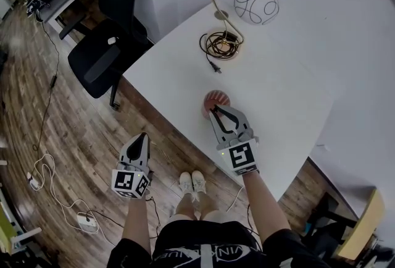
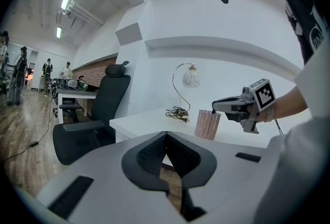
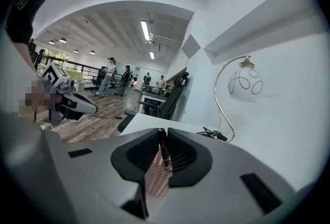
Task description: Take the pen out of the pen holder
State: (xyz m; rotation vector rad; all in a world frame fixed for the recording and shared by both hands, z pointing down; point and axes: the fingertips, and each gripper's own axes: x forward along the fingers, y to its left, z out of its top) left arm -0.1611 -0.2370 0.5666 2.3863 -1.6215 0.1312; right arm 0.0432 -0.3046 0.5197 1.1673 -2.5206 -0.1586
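Gripping is the step in hand: the right gripper (image 1: 215,110) hangs over the holder (image 1: 216,99) near the table's (image 1: 290,69) front edge, its narrow jaws pinching the pen (image 3: 164,146), which stands in the holder. Next likely comes a straight, steady lift. The left gripper (image 1: 142,137), jaws together and empty, hangs off the table.

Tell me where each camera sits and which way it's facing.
Head view: on the person's head, looking steeply down at the table; left gripper, right gripper, forearms, shoes show.
Left gripper view: on the left gripper, facing the pen holder on the table; own shut jaws show.
Right gripper view: on the right gripper, over the pen holder, jaws gripping the pen.
Shared: both gripper views show the lamp.
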